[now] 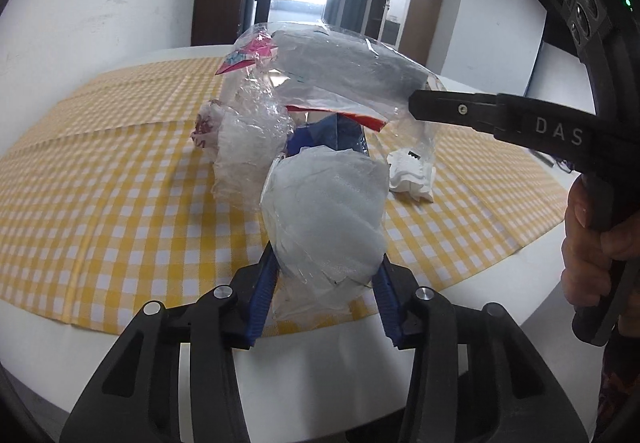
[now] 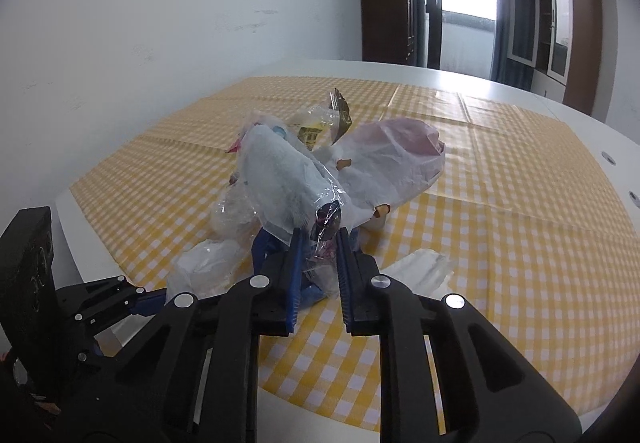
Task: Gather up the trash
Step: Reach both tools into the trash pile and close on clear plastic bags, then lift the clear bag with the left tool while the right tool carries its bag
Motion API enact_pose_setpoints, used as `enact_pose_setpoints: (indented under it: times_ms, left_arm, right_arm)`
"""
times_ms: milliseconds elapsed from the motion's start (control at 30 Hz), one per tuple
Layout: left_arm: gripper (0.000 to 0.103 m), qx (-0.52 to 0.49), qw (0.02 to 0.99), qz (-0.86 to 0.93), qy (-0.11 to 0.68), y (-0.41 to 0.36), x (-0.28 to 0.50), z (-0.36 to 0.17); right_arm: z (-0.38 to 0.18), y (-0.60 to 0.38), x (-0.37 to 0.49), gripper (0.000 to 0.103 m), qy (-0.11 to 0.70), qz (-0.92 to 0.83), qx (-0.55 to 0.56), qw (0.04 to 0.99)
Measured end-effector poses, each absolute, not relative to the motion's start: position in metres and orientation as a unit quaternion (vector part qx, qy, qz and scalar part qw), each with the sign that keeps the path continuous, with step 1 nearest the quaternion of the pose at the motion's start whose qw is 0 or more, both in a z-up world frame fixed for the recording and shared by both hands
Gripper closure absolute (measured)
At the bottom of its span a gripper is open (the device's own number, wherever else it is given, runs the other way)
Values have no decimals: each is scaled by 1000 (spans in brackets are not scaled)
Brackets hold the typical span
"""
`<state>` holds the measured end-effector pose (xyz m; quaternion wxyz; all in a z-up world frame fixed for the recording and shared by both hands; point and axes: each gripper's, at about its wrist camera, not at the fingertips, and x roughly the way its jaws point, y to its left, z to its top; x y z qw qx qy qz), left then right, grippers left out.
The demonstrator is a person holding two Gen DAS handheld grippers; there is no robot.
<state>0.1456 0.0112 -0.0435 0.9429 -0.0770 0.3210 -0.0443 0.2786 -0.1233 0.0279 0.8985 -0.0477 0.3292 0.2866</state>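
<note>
Trash is heaped mid-tabletop (image 2: 520, 183). Left gripper (image 1: 326, 275) jaws are clamped on a foam wad (image 1: 324, 219); right gripper (image 2: 318, 243) jaws are clamped on a clear wrapper (image 2: 280, 171). Both grips should be kept firm while lifted slowly, so loose pieces are not dragged off.

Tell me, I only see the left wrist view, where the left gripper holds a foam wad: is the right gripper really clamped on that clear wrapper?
Observer: Yes. The right gripper has both fingers shut on the wrapper, at its twisted end.
Operator: Anything hidden behind the pile?
Observer: A yellow-and-black foil packet sticks up at the back.
Operator: Anything else?
Observer: Two brown stubs poke out of a white bag beside it.
</note>
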Motion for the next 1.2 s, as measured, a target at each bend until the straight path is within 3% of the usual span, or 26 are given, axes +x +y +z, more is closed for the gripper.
enact_pose_setpoints:
  times_ms: [600, 1200]
  left_arm:
    - [59, -95, 957, -60, 266, 12, 66, -5]
    - [60, -60, 956, -93, 273, -20, -35, -26]
  right_arm:
    - [54, -167, 179, 88, 283, 270, -7, 920]
    - [5, -207, 65, 89, 308, 262, 21, 914]
